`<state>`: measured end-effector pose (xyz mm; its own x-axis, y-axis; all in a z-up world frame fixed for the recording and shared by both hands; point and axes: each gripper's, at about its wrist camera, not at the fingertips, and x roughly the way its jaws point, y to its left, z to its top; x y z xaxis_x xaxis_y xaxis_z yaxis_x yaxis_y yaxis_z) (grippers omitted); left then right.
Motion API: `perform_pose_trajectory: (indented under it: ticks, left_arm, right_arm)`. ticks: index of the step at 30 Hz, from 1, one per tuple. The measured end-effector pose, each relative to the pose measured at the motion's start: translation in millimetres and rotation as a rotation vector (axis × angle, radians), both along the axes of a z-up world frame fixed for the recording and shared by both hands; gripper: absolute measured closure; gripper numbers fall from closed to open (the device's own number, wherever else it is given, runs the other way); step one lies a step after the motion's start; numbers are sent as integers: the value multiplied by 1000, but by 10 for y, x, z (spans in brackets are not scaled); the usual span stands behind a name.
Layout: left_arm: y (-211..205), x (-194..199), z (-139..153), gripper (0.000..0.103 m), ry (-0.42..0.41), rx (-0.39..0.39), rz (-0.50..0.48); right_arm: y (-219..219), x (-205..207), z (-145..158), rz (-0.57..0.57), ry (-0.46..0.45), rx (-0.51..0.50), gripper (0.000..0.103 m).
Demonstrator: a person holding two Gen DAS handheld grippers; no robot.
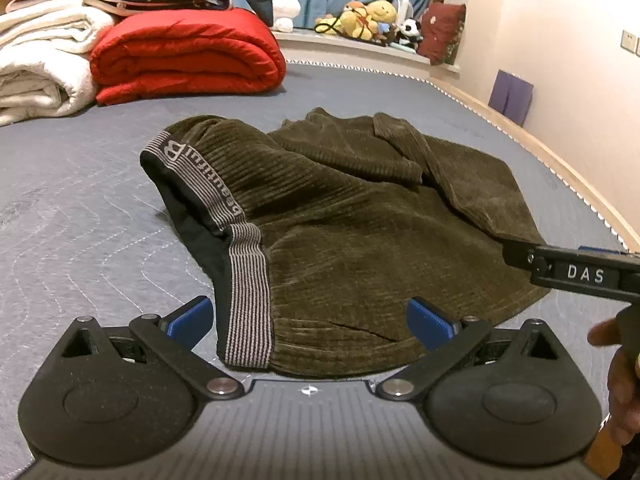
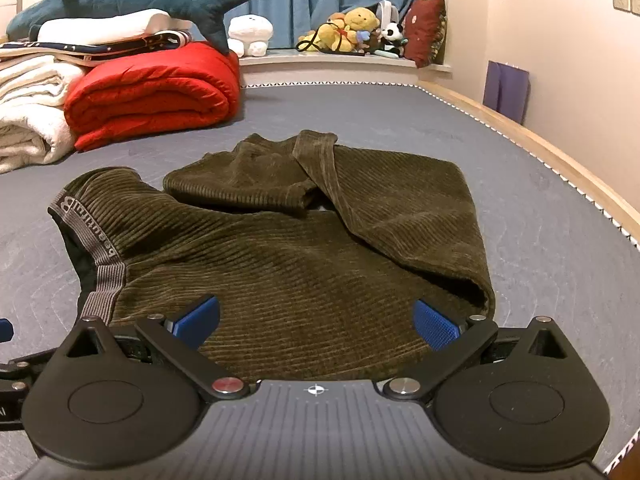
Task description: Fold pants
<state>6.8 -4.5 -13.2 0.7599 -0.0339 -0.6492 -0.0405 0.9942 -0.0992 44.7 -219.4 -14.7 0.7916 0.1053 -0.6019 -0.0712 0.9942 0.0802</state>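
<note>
Lying rumpled on the grey bed, the olive corduroy pants are faced by left tongs and right tongs, both spread wide, nothing pinched.

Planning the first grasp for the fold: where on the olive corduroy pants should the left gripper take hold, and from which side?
Probably the grey striped waistband of the olive corduroy pants, at the corner nearest the camera. Come in low from the near edge: there the band hangs open, showing the black lining, so one of the fingers of the open left gripper can slip inside. The legs lie crumpled farther back.
</note>
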Motion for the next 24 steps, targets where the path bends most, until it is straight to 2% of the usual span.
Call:
perform_pose_trajectory:
  ticks: [4,10,15,19,24]
  left_arm:
    - [-30,-53,26,0,-57,8,-7]
    - [-65,-62,39,0,-53,-5,-14]
    - [-12,-33,28,0,-27,-66,-19]
    - [-31,-39,40,0,-31,-39,-25]
    - [-30,-46,49,0,-27,-47,-37]
  right_arm:
    - [36,-31,12,23,-12,-1,1]
    - [99,-84,36,60,-48,2,1]
    - [128,-114,66,45,-92,-14,1]
    - [122,-108,71,32,-96,-15,1]
    - [110,-89,67,39,-75,8,1]
